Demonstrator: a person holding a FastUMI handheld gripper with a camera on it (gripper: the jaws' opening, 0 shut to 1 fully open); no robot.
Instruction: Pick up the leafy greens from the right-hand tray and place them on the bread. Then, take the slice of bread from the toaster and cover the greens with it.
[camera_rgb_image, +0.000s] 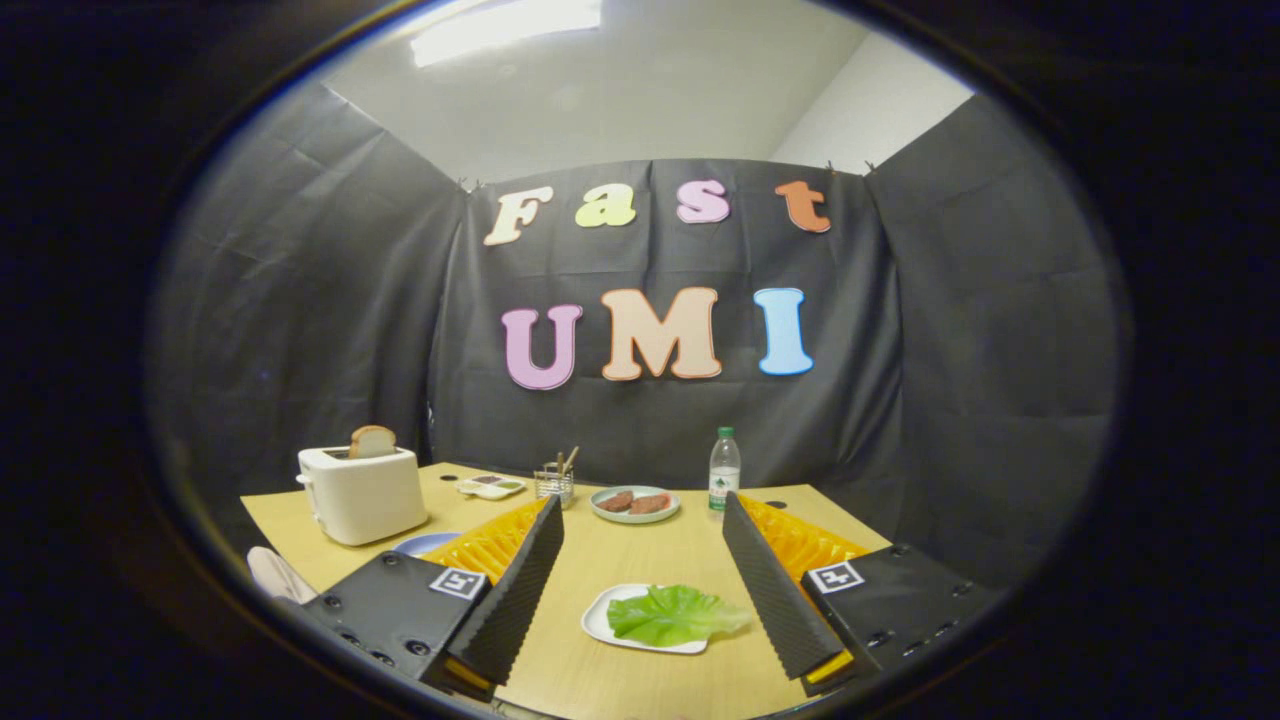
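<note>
A green lettuce leaf (675, 614) lies on a small white tray (600, 620) on the wooden table, low between my two fingers and closer to the right one. My gripper (643, 510) is open and holds nothing, hovering above the table. Beyond the left finger stands a white toaster (362, 493) with a slice of bread (372, 441) sticking out of its top slot. Part of a blue plate (425, 543) peeks out behind the left finger; what lies on it is hidden.
Further back on the table (640, 560) are a pale plate with two brown patties (634, 503), a clear water bottle (724, 468), a glass holder with sticks (555, 482) and a small dish (490, 487). A white object (275, 575) lies at the left edge.
</note>
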